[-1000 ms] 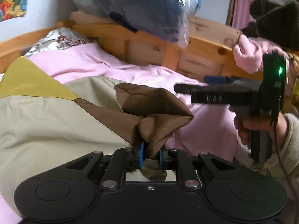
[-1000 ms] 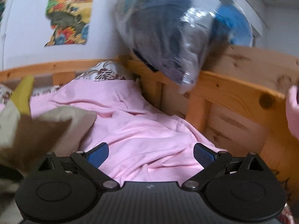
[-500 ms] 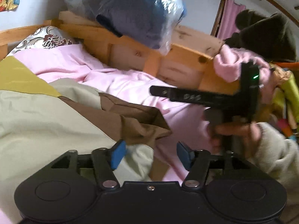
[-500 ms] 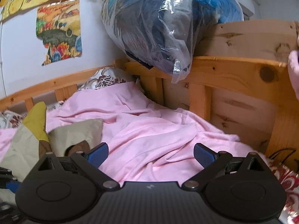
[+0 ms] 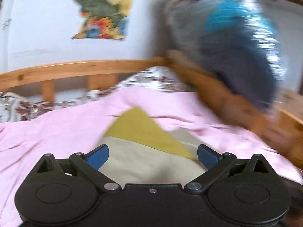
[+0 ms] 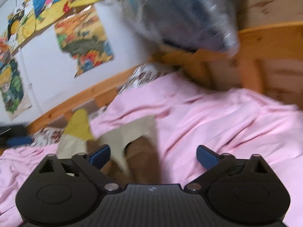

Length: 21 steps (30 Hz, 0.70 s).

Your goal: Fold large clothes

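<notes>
While the left gripper (image 5: 153, 156) hangs with its jaws just swung wide and nothing between them, the garment (image 5: 145, 151) (yellow, beige and brown panels) lies directly ahead and below on the pink sheet (image 5: 47, 132), running away toward the wooden rail (image 5: 75, 71). In the right view, the right gripper (image 6: 153, 156) stands open too, having narrowed slightly; the garment lies ahead to its left, and the bagged bundle (image 6: 180, 15) sits clear above.

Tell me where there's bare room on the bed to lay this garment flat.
Free: the pink sheet between the garment and the wooden side rail, and the sheet left of the garment. Crowded: the far corner, with the floral pillow under the bagged bundle.
</notes>
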Each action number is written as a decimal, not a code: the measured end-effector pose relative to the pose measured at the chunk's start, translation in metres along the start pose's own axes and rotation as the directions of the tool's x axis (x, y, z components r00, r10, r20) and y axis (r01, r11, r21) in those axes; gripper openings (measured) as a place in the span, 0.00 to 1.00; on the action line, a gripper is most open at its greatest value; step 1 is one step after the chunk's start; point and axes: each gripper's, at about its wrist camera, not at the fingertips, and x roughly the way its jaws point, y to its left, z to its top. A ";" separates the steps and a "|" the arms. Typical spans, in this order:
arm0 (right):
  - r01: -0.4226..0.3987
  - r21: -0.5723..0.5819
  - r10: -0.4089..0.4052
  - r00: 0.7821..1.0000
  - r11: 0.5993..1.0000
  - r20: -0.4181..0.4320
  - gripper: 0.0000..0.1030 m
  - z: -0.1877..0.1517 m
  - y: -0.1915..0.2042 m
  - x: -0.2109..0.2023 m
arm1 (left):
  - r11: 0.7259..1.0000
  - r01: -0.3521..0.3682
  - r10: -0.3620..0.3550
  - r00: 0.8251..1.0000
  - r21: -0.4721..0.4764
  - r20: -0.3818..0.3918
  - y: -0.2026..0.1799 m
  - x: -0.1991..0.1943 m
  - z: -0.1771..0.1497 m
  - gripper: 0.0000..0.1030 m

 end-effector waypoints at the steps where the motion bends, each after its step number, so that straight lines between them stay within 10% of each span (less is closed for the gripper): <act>1: 0.000 -0.013 0.000 1.000 1.000 -0.009 0.89 -0.003 0.004 0.002 | 0.999 -0.032 0.032 0.999 -0.010 -0.003 0.004 0.014 0.002 0.97; 9: 0.061 -0.135 -0.066 0.997 0.989 -0.034 0.73 -0.034 0.023 0.015 | 0.987 -0.149 0.143 0.986 -0.065 -0.085 0.007 0.109 -0.023 0.98; 21: 0.059 -0.148 -0.069 0.996 0.987 -0.064 0.72 -0.044 0.017 0.028 | 0.973 -0.228 0.224 0.967 -0.020 -0.117 0.004 0.118 -0.041 0.99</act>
